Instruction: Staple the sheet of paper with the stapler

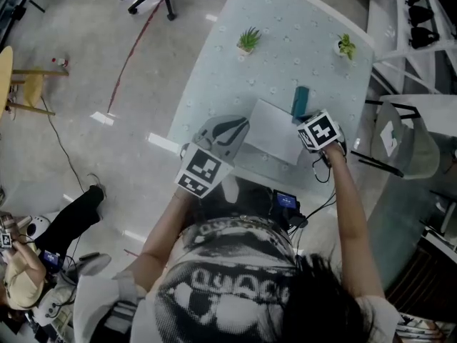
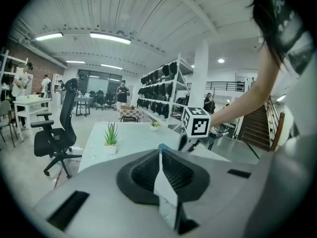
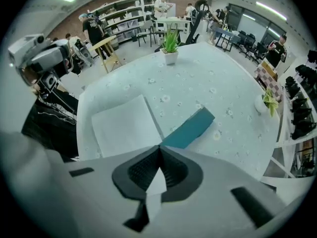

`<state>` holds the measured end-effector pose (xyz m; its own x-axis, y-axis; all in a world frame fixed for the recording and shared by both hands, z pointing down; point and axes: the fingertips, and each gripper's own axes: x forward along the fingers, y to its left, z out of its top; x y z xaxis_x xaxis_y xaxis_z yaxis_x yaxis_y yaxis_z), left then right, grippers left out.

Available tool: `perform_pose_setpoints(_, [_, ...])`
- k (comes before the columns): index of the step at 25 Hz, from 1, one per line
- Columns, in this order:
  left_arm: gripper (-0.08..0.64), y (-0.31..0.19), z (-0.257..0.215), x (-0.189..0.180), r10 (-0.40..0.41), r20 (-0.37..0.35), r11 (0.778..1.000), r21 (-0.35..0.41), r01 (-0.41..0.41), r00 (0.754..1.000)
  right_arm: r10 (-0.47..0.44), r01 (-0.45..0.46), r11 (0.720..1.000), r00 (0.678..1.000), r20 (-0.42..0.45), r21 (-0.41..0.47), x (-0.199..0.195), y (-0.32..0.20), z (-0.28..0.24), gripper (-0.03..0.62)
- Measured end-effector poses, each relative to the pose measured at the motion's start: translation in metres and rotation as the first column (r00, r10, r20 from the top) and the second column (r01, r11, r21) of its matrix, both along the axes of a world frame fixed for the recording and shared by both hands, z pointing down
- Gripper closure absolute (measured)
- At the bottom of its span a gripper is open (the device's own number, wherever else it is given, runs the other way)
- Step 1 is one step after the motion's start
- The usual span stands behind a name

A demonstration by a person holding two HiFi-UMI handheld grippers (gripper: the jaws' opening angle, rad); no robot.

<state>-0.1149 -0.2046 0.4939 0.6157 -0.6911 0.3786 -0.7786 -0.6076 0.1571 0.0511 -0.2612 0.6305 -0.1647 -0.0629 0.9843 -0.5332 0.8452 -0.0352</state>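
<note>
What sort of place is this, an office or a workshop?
Probably an open-plan office or lab workspace: rolling office chairs, tall storage racks, and a pale table with small potted plants.

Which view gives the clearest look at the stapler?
The right gripper view: the teal stapler lies in full just beyond the right tool, beside the paper. The head view shows it whole but small. The left gripper view shows at most a teal sliver above its jaws.
</note>
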Motion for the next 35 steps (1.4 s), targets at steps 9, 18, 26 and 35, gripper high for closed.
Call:
perform_pose_setpoints(9, [0.545,0.001,-0.025,0.013,0.077,0.018,0.995,0.059,-0.078,0.997,0.115,-0.125,0.988,0.987,0.113,0.087,0.006,-0.001,-0.015,0.591])
perform_pose_setpoints(18, [0.545,0.034,-0.025,0.014,0.176,0.034,0.983,0.040,-0.177,0.984,0.324,-0.377,0.916,0.896,0.305,0.134,0.009,0.018,-0.033,0.589])
perform_pose_setpoints(26, [0.545,0.054,-0.006,0.006,0.263,0.063,0.964,0.012,-0.264,0.963,0.431,-0.550,0.823,0.767,0.476,0.141,-0.007,0.059,-0.057,0.591])
perform_pose_setpoints(35, [0.545,0.081,-0.008,0.015,0.247,0.071,0.968,0.012,-0.249,0.966,0.408,-0.582,0.803,0.692,0.595,0.127,-0.038,0.113,-0.082,0.589])
